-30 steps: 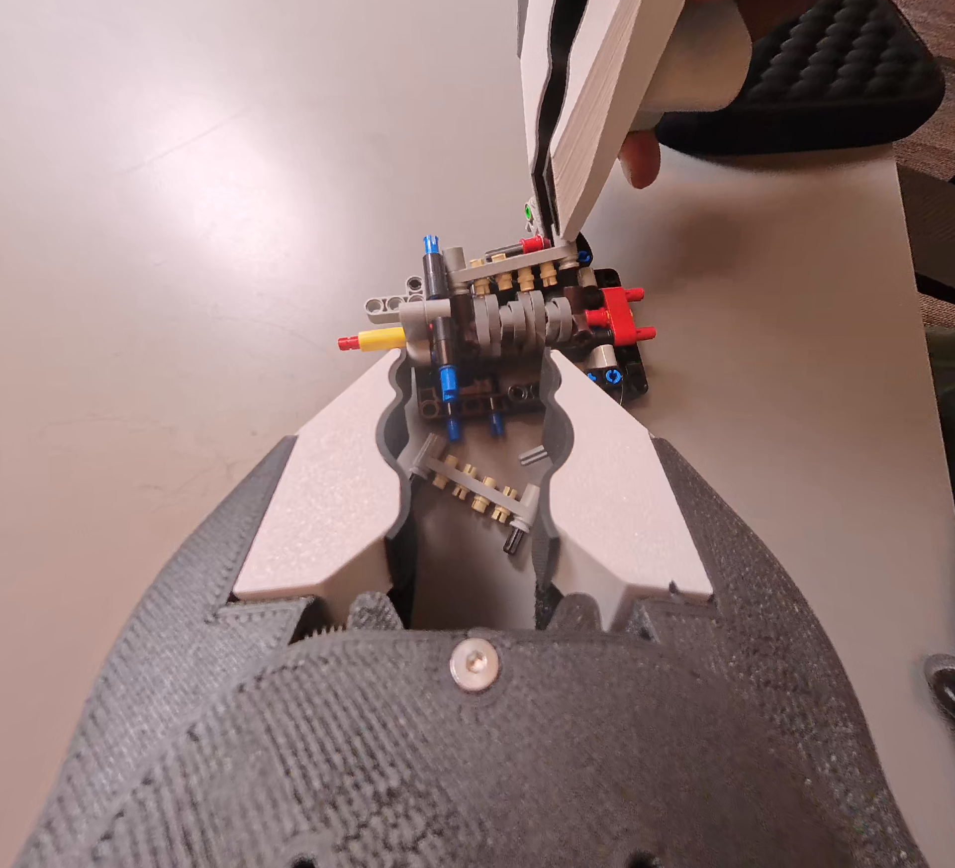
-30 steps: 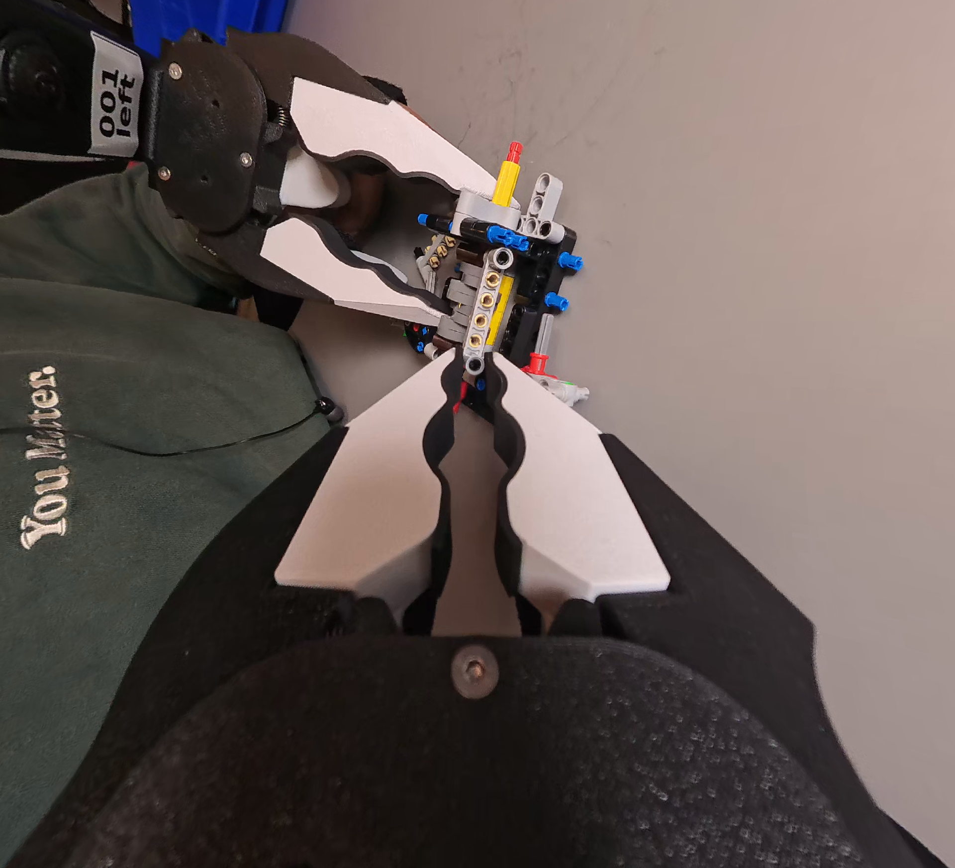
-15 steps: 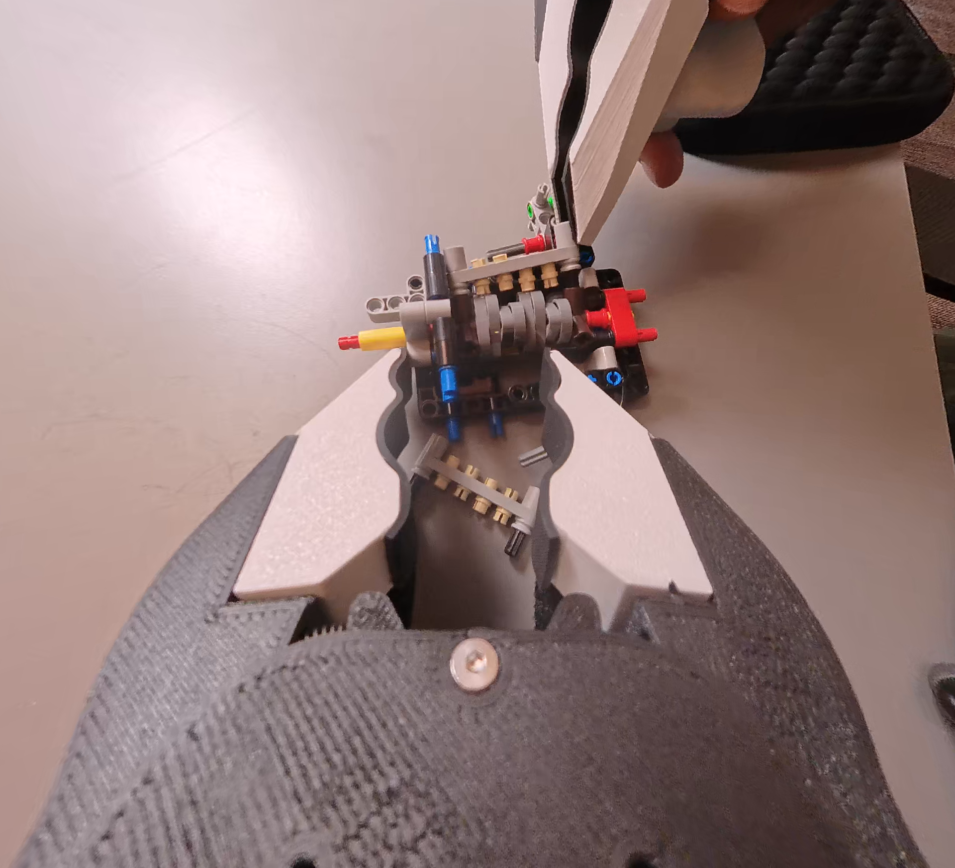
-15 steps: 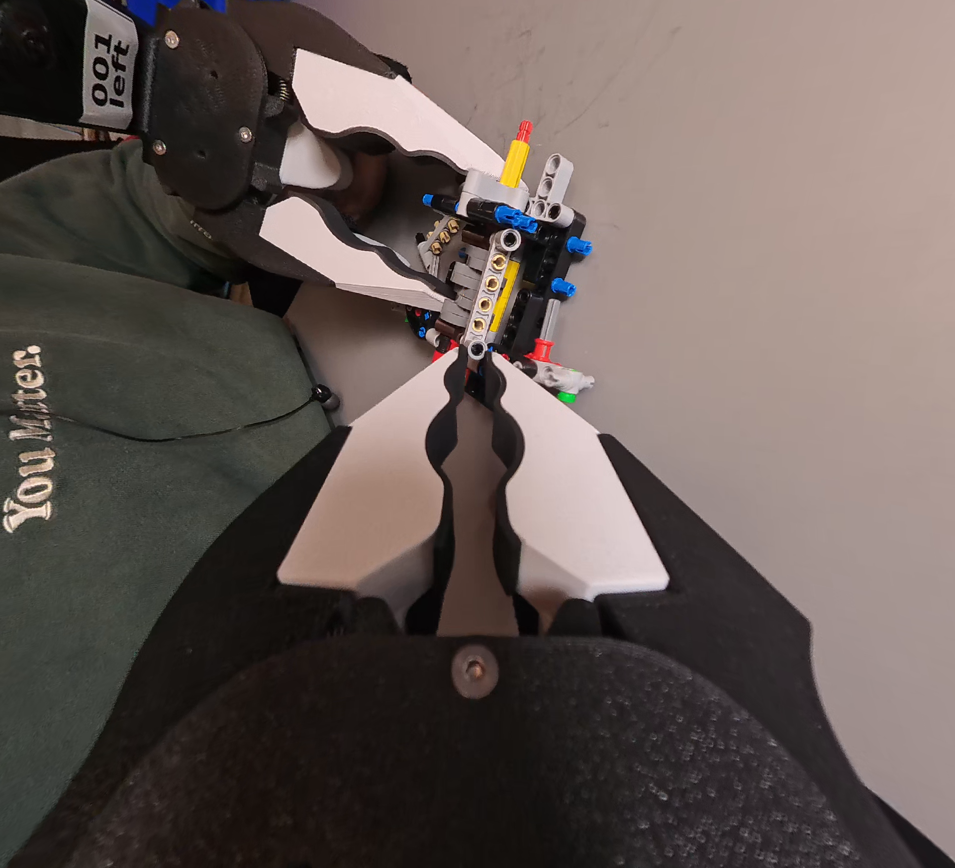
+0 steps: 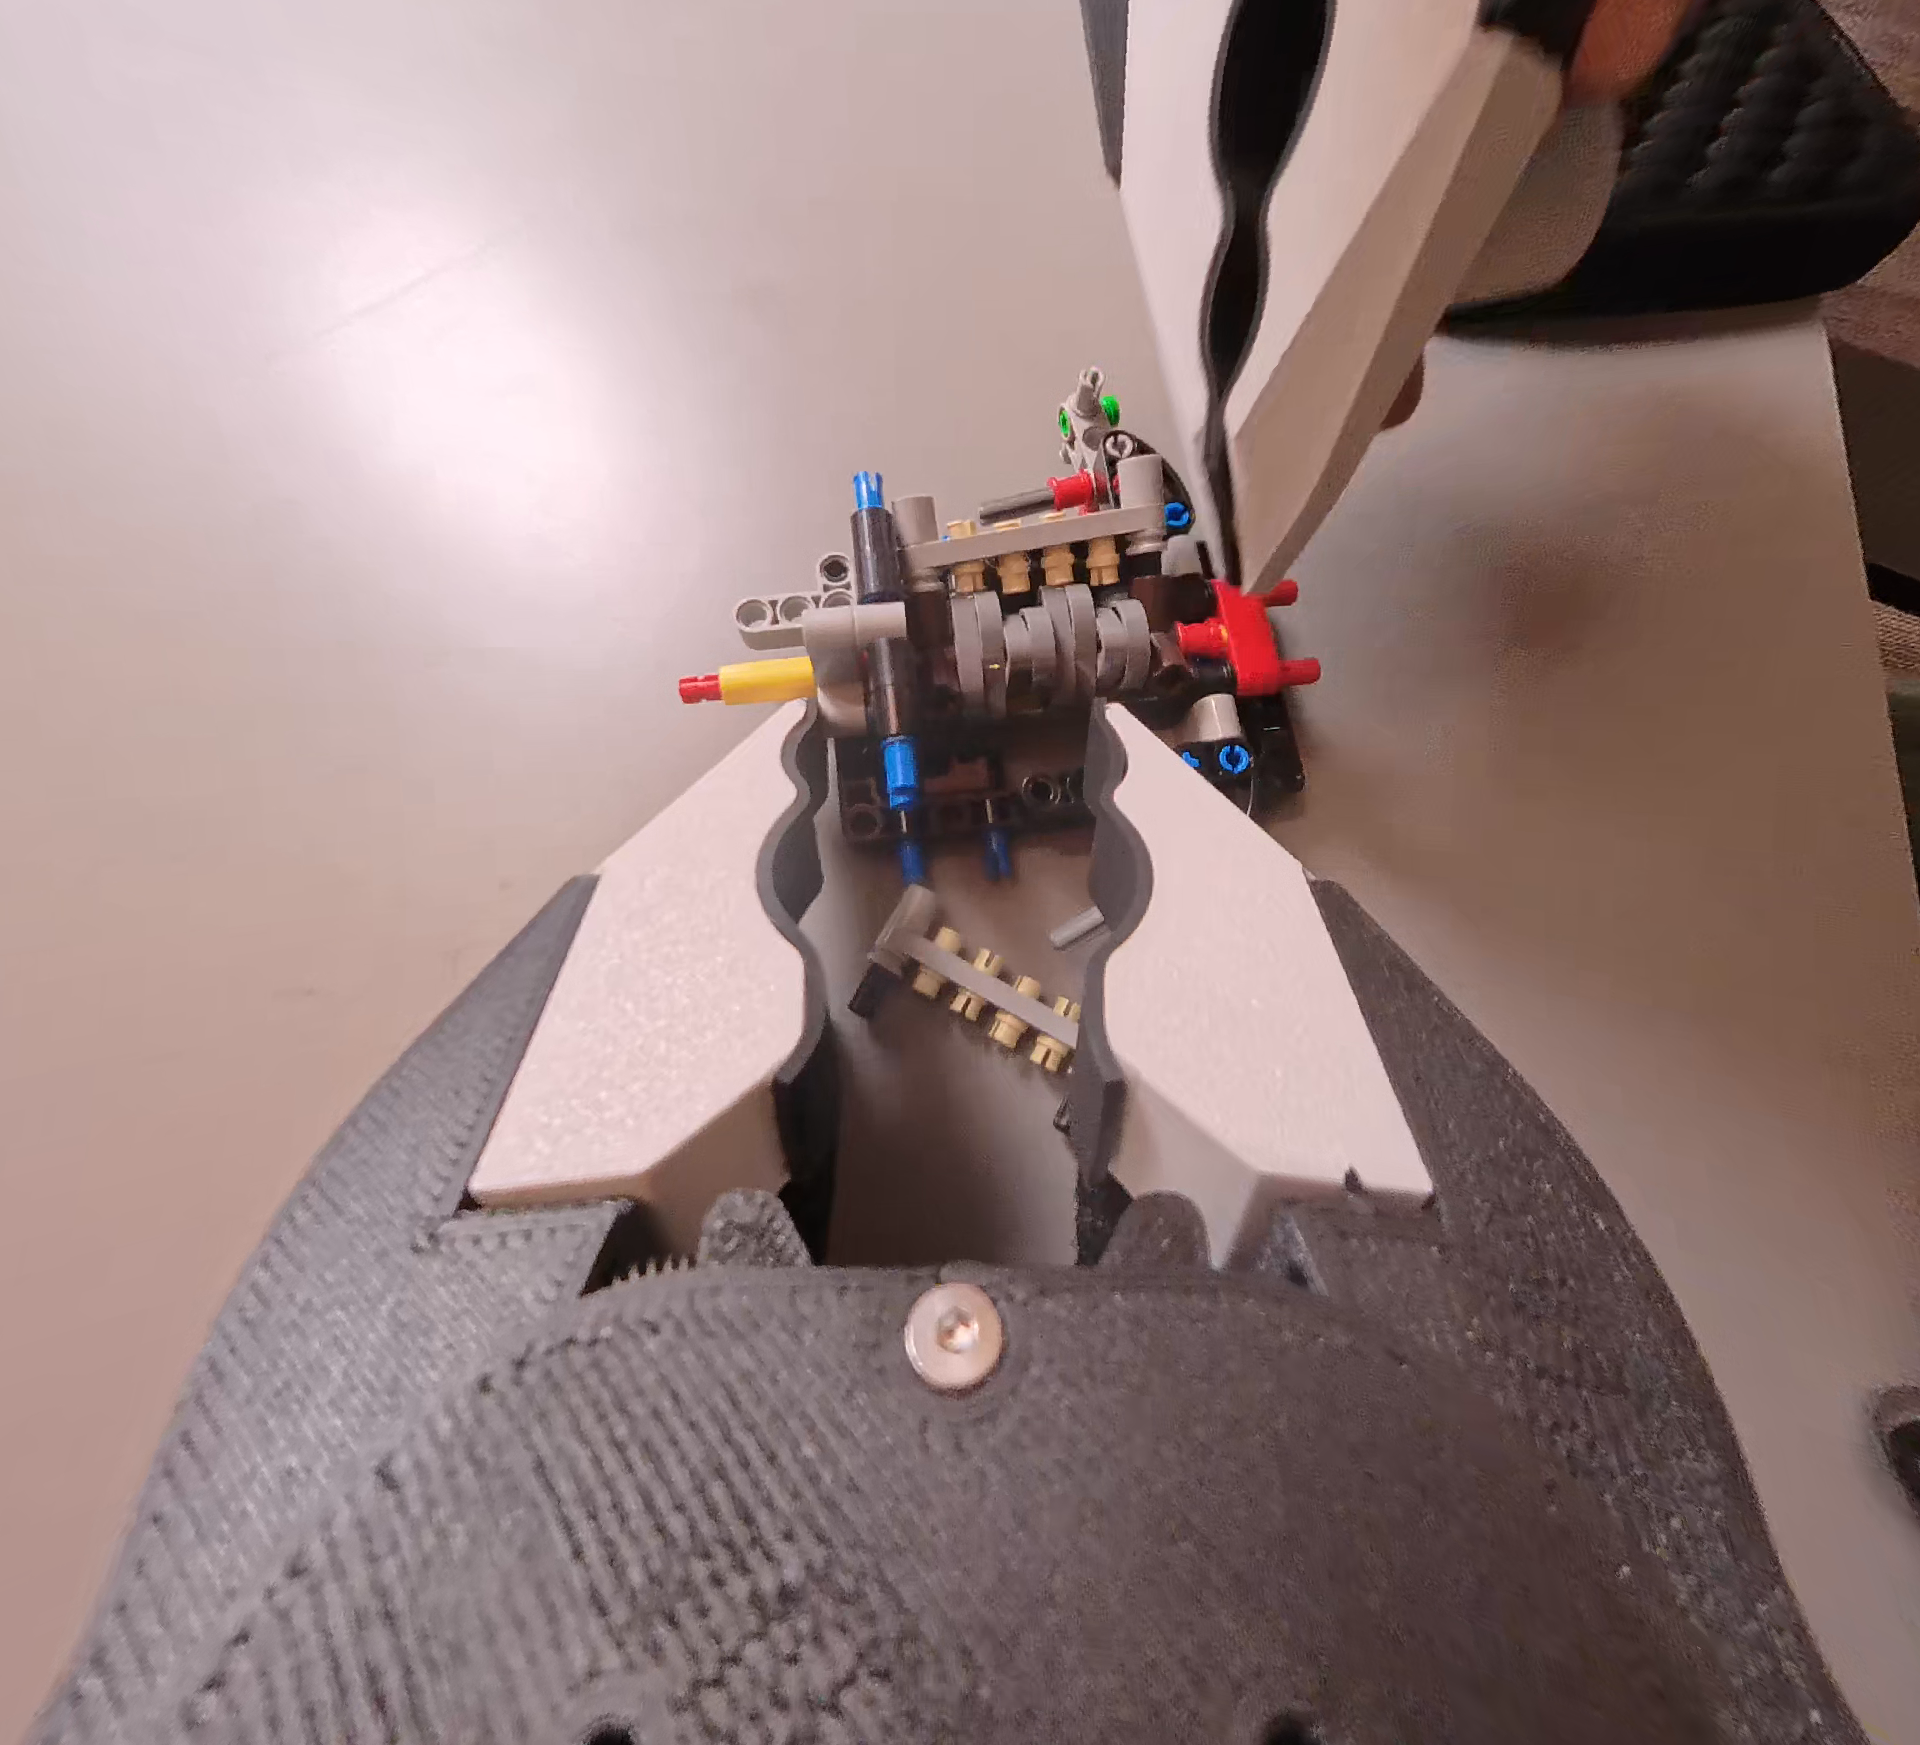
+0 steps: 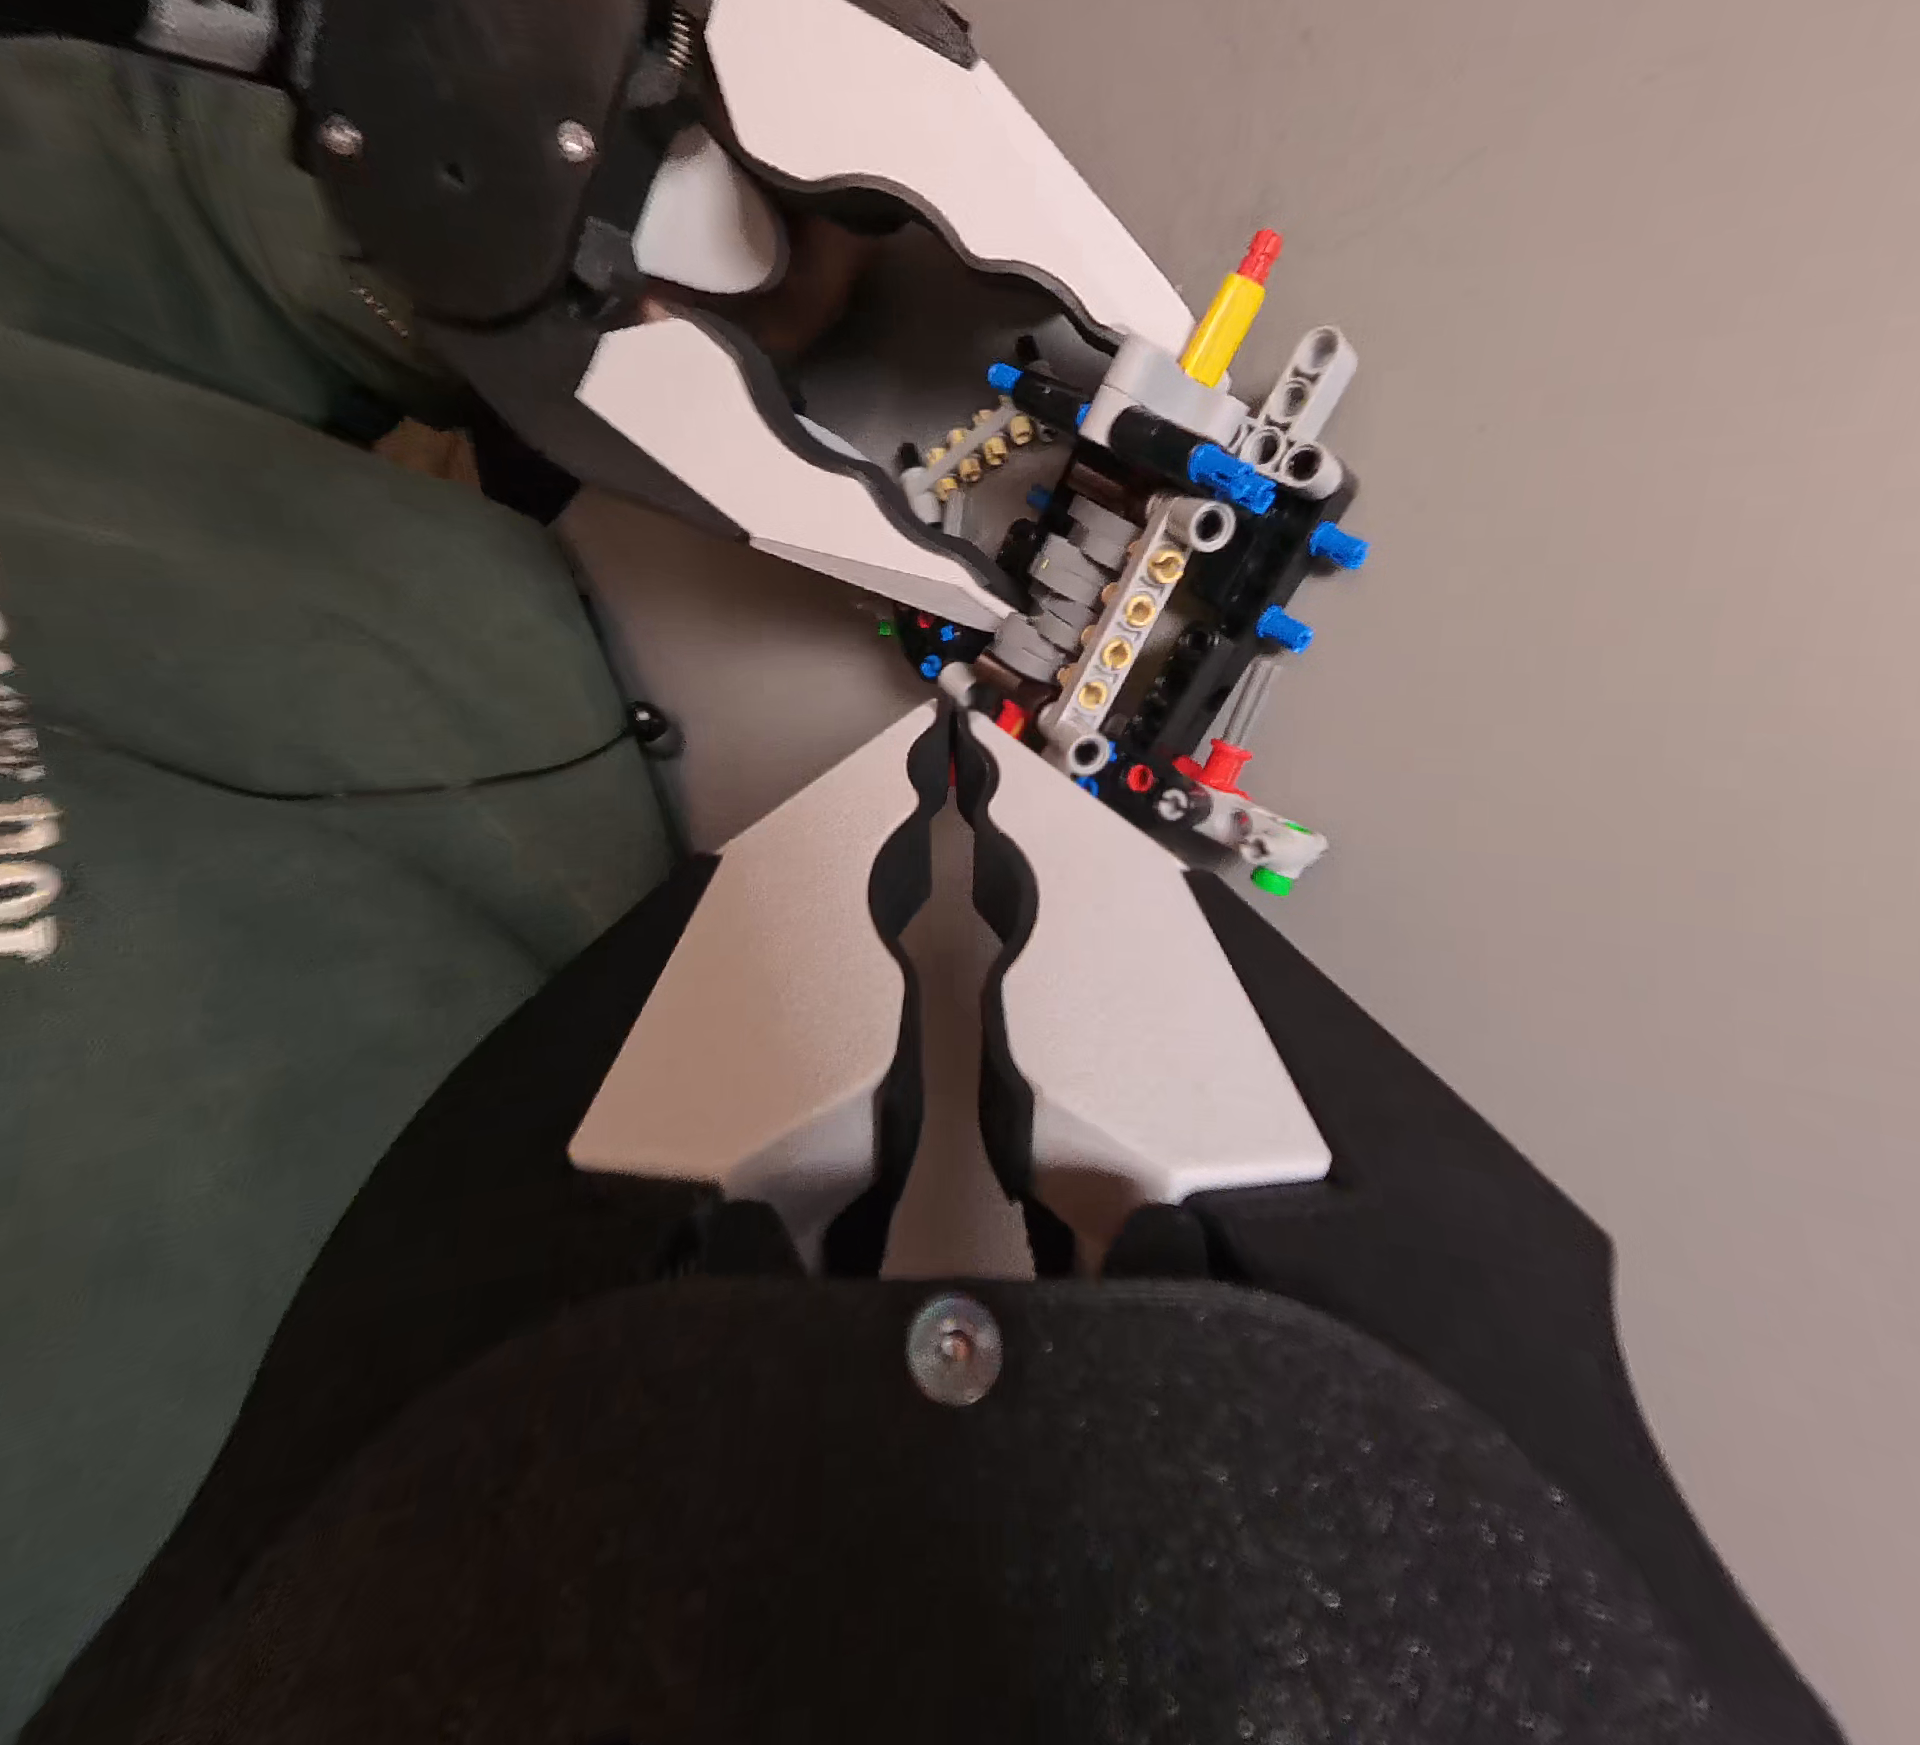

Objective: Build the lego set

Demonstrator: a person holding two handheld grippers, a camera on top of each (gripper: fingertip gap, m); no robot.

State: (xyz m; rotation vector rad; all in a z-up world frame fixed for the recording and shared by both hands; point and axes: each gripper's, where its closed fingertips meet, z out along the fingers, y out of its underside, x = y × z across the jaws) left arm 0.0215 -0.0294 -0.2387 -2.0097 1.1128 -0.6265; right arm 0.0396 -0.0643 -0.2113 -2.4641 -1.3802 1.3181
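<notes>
Just now left hand-held gripper (image 5: 951, 729) clamps the lego assembly (image 5: 997, 646); right hand-held gripper (image 6: 951, 719), clenched, touches its red end.

A smooth, pale grey matte table surface (image 5: 436, 261) is seen, with a soft glare patch on it. A black padded chair seat with a dimpled texture (image 5: 1756, 168) is seen past the table's far edge. A dark green fabric garment with pale embroidered lettering (image 6: 260, 760) is noted beside the table.
</notes>
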